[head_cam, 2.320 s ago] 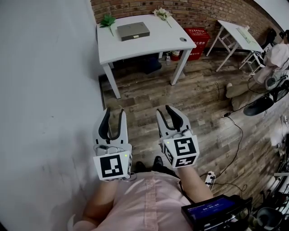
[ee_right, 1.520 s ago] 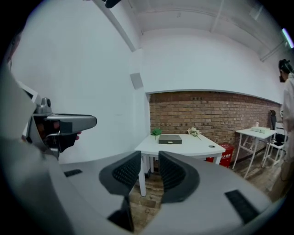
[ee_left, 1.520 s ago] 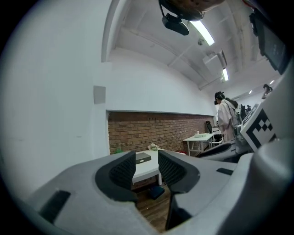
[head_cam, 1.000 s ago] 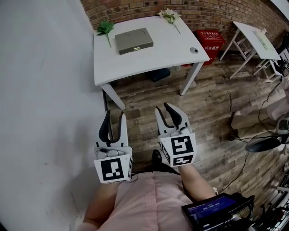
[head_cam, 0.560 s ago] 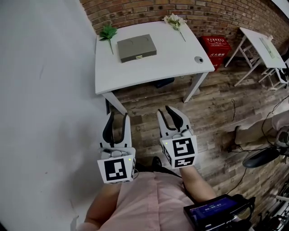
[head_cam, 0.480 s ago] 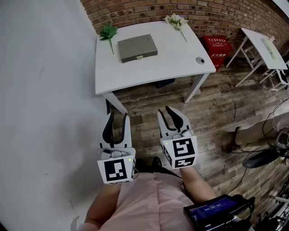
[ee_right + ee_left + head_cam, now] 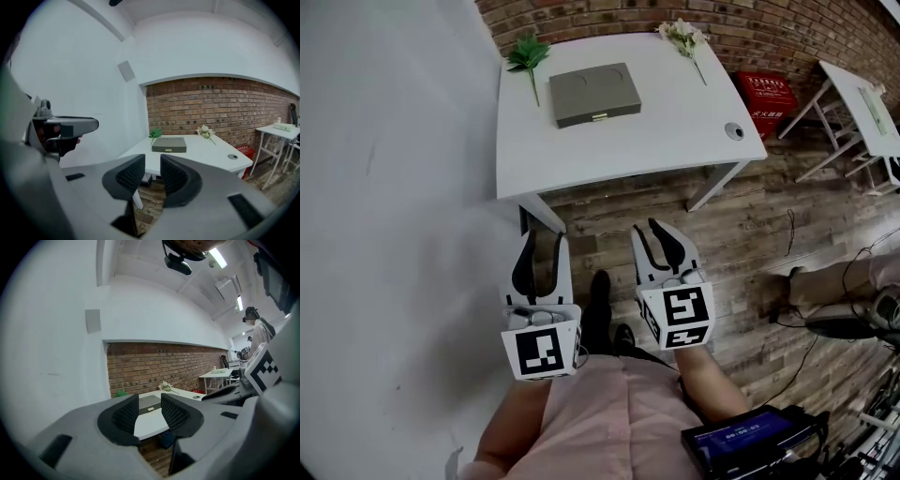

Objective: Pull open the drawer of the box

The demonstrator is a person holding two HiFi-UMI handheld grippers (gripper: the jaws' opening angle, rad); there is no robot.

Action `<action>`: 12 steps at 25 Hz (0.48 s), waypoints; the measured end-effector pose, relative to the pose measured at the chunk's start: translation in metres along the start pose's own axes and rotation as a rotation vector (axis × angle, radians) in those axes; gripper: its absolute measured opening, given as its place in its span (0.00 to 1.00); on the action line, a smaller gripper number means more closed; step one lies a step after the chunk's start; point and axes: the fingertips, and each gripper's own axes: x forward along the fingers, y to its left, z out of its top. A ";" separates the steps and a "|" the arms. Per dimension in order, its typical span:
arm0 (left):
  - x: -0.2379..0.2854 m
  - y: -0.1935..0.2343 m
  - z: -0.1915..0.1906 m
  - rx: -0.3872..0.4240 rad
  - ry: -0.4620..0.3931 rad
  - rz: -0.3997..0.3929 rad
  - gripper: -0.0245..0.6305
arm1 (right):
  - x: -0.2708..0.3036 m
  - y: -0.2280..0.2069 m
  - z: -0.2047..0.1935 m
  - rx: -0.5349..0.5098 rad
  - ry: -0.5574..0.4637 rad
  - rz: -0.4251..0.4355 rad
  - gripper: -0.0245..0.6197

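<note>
We are carrying the left gripper (image 7: pixel 540 240) and the right gripper (image 7: pixel 651 232) open and empty, the right jaws just narrowing a little; the box (image 7: pixel 595 94) is lying well ahead, midway between both.

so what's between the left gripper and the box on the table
In the head view, only a short strip of wooden floor and then bare white tabletop lie between the left gripper and the box.

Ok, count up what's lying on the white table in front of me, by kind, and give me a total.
Grey box: 1
Green leafy sprig: 1
White flower sprig: 1
Small round grey object: 1
Total: 4
</note>
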 end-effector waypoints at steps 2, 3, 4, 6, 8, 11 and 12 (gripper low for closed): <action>0.020 0.005 0.000 -0.002 -0.005 -0.011 0.26 | 0.015 -0.008 0.003 0.001 0.004 -0.008 0.20; 0.031 0.007 0.000 -0.001 -0.007 -0.017 0.26 | 0.024 -0.011 0.005 0.003 0.006 -0.013 0.20; 0.040 0.011 0.000 0.000 -0.006 -0.023 0.26 | 0.032 -0.015 0.007 0.006 0.008 -0.018 0.20; 0.060 0.018 0.000 -0.001 0.002 -0.034 0.26 | 0.049 -0.020 0.012 0.014 0.010 -0.028 0.20; 0.079 0.024 0.002 -0.014 0.006 -0.048 0.26 | 0.067 -0.025 0.019 0.024 0.007 -0.032 0.20; 0.105 0.036 0.007 -0.015 0.000 -0.066 0.26 | 0.092 -0.029 0.033 0.033 -0.005 -0.039 0.20; 0.113 0.040 0.009 -0.017 -0.003 -0.073 0.26 | 0.101 -0.031 0.038 0.035 -0.008 -0.043 0.20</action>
